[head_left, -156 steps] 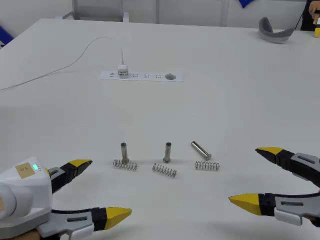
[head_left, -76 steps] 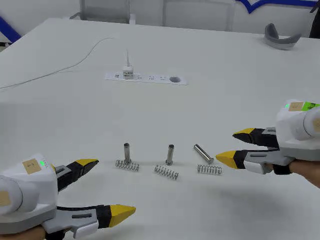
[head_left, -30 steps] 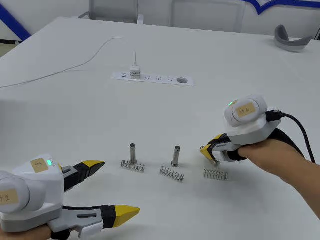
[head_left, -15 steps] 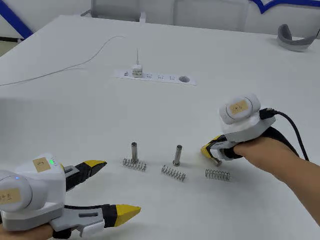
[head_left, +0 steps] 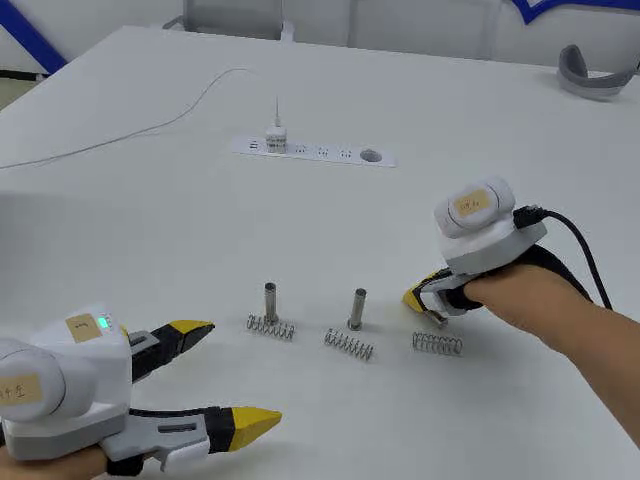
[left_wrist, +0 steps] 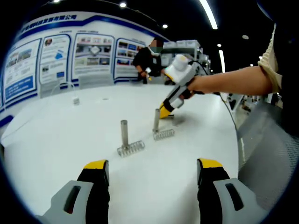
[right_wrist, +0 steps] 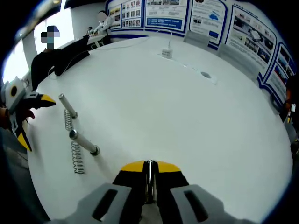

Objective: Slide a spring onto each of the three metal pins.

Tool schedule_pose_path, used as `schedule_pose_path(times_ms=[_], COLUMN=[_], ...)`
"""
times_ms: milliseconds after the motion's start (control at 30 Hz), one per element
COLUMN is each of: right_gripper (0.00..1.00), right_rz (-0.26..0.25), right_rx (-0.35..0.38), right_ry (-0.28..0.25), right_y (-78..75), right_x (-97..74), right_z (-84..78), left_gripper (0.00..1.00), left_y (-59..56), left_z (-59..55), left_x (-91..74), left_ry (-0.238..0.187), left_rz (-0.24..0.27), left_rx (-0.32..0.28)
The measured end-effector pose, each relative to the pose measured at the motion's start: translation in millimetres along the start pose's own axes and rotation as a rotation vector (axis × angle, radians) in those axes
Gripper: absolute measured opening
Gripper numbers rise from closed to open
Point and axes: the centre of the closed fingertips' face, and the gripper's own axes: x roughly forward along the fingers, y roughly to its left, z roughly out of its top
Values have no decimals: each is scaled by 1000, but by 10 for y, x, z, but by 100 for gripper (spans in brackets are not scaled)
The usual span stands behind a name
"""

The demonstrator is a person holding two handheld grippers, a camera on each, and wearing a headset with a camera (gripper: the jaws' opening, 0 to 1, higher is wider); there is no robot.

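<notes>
Three springs (head_left: 348,344) lie loose on the bench (head_left: 150,220), none threaded; right claw (head_left: 422,300) clamps the three-o'clock pin (right_wrist: 148,178), left claw (head_left: 238,371) gapes apart.

The table (head_left: 120,230): white, smooth, matt, with a faint sheen at low angles. The left pin (head_left: 270,299), the middle pin (head_left: 357,306) and the third pin (head_left: 432,317), clamped in the right gripper (head_left: 414,298): bare grey metal, smooth, satin, with bright highlights. The 3 springs (head_left: 348,345): thin, bright metal wire. The left gripper (head_left: 240,372) and right gripper: white semi-gloss plastic housings, black matt jaws with yellow tips, tan paper labels on the housings. The power strip (head_left: 320,153): white plastic, smooth. The cable (head_left: 575,250) at the right gripper: black, smooth sheath.
</notes>
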Motion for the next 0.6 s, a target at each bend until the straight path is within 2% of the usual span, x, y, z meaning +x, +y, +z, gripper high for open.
schedule_pose_path(times_ms=[433, 600], right_gripper=[9, 9], right_rz=[2, -5], right_rx=[35, 47], right_ry=[70, 56], right_y=[-10, -10], right_x=[8, 5], right_z=[-20, -20], left_gripper=[77, 77], left_y=[-23, -20], left_z=[17, 29], left_x=[11, 5], left_ry=[2, 0], left_rz=[-4, -1], left_rx=[1, 2])
